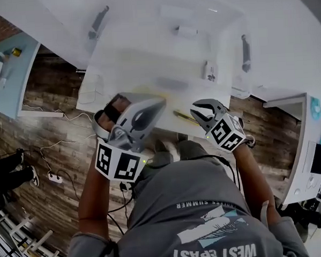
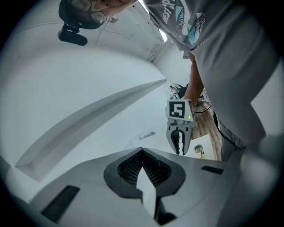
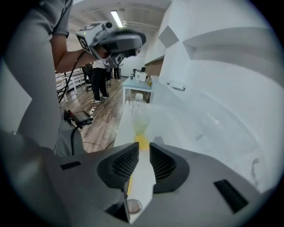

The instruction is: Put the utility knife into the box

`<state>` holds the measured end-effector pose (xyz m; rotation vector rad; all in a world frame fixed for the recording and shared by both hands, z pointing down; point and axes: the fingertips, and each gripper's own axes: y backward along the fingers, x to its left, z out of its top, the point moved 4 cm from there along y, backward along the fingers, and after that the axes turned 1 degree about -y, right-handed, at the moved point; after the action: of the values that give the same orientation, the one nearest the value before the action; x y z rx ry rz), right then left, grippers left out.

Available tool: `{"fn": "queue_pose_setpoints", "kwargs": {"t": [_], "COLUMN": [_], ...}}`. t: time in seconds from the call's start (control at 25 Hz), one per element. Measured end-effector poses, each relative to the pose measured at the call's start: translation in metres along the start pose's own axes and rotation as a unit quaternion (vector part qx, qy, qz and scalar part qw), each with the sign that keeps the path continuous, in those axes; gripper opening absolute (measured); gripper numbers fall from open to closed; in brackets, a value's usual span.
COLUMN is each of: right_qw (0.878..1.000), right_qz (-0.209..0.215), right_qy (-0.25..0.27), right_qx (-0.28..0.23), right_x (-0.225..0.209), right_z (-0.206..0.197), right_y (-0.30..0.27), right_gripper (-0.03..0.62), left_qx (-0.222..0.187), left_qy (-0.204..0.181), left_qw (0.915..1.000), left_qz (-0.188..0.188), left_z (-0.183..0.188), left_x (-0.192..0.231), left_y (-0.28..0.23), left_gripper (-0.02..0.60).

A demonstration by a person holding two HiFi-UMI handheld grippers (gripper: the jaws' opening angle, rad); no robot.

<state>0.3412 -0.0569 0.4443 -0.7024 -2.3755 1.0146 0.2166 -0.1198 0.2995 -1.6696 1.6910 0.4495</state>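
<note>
Two grippers hang over the near edge of the white table (image 1: pixel 147 72). The left gripper (image 2: pixel 141 149) has its jaws pressed together on nothing. The right gripper (image 3: pixel 143 145) tilts downward, its jaws slightly spread. Through their gap shows the yellow utility knife (image 1: pixel 184 117), lying on the table's near edge, not pinched.

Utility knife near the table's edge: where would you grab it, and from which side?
Probably mid-handle, from above. The utility knife lies flat on the table, long and slim, so only its two long sides offer a pinch; the jaws should straddle its narrow width. The right gripper, jaws slightly apart, hovers nearest.
</note>
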Motion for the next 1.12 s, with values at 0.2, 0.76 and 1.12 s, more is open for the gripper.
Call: {"fn": "queue_pose_setpoints", "kwargs": {"t": [0.2,0.76,1.12], "right_qw": [0.992,0.966,0.970], "right_qz": [0.085,0.141,0.129], "right_qy": [-0.038,-0.061,-0.057], "right_qx": [0.085,0.208,0.199], "right_x": [0.019,0.044,0.049], "right_z": [-0.064,-0.150,-0.137], "right_y": [-0.061,-0.144,-0.128], "right_gripper": [0.142,0.162,0.120], "left_qx": [0.016,0.057,0.056], "left_qy": [0.025,0.056,0.065], "left_qw": [0.9996,0.9966,0.9958], "left_qz": [0.005,0.022,0.031], "left_z": [-0.001,-0.020,-0.018], "left_x": [0.006,0.011,0.005], "left_y": [-0.001,-0.004,-0.005], "left_gripper": [0.008,0.008,0.008]}}
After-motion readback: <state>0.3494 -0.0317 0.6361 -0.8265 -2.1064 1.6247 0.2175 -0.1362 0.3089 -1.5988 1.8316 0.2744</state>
